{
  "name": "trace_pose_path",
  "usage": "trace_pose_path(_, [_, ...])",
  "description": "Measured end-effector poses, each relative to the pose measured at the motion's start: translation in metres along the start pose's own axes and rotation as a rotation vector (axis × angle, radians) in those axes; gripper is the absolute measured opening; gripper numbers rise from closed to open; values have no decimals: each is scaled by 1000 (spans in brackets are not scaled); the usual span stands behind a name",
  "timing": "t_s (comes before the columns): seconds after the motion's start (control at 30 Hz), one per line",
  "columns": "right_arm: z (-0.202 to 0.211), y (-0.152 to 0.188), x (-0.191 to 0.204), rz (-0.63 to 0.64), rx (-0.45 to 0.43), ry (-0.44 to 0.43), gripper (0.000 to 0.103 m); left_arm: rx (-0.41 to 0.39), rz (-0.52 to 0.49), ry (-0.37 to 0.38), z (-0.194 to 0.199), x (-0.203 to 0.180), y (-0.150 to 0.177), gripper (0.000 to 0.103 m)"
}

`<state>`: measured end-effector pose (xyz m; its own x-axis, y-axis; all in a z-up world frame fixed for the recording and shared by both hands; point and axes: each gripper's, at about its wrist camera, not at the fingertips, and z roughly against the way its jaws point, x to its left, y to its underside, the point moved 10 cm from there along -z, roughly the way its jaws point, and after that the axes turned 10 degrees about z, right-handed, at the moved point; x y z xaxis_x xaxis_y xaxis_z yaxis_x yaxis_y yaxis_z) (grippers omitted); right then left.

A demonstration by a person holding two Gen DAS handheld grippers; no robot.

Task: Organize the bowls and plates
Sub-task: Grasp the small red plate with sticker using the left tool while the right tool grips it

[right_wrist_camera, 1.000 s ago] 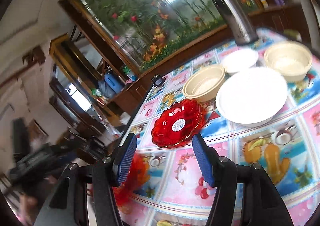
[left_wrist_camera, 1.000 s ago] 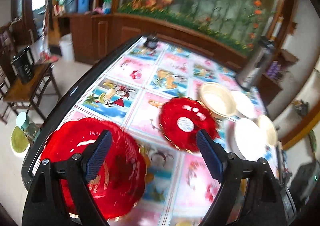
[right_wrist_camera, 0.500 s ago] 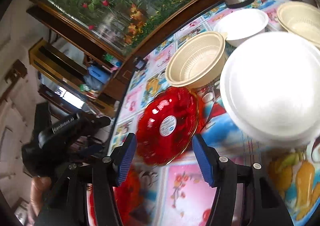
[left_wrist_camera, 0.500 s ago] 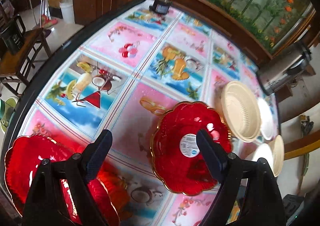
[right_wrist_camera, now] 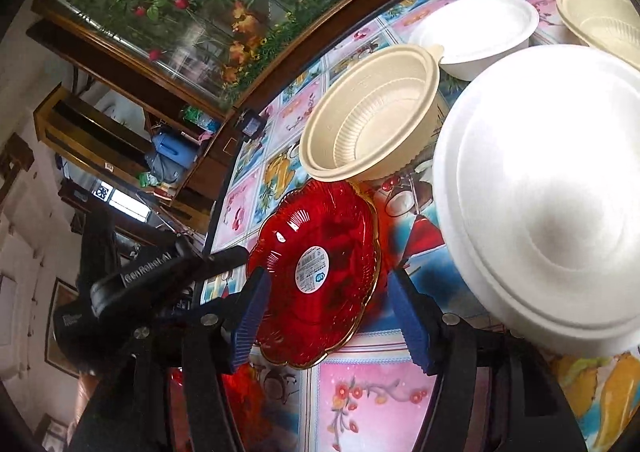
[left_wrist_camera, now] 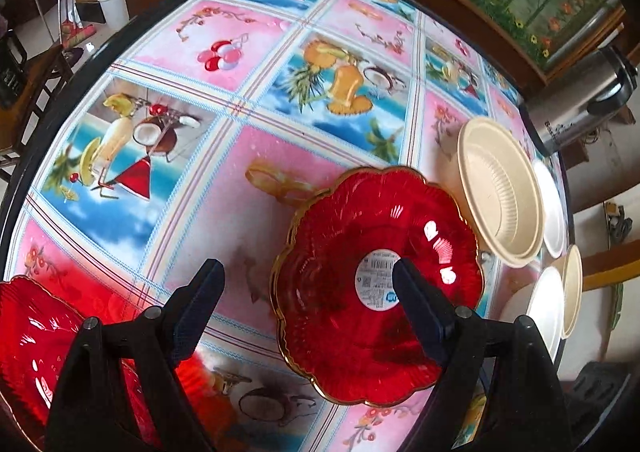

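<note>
The right hand-held gripper points down at a slant with its jaws opening; the red plate lies just ahead between the 2 blue pads, which do not press on it. The left hand-held gripper stands wide and empty, aimed more steeply down: its right finger overlaps the plate's label in view, its left finger sits over bare cloth, so the plate lies ahead and off to its right side. In the right wrist view the left hand-held gripper's black body comes in from the left, beside the plate's rim. The plate is round and scalloped, so no long axis matters; the rim is the part to take. I judge the right hand-held gripper the better centred of the 2, though both are near. A second red plate rests at the desk's near left edge. Beyond the first plate, touching or nearly so, stands a cream bowl, with a white plate to its right and further white and cream dishes behind.
</note>
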<state>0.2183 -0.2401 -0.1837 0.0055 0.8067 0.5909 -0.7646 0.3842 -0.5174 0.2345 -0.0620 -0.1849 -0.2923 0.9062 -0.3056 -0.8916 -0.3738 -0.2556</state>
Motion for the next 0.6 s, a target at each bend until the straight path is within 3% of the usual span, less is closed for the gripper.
trace_pose_path(0.27, [-14, 1, -7, -40, 32, 22, 75, 29, 16, 18, -4, 5, 8, 86])
trace_pose_path(0.47, [-26, 6, -14, -91, 70, -3, 76, 20, 30, 43, -7, 7, 8, 85])
trace_pose_path(0.57, [-27, 5, -16, -95, 56, 0, 76, 17, 30, 48, -8, 7, 9, 75])
trace_pose_path(0.6, [-26, 4, -17, -90, 49, 7, 76, 19, 31, 54, -8, 7, 9, 65])
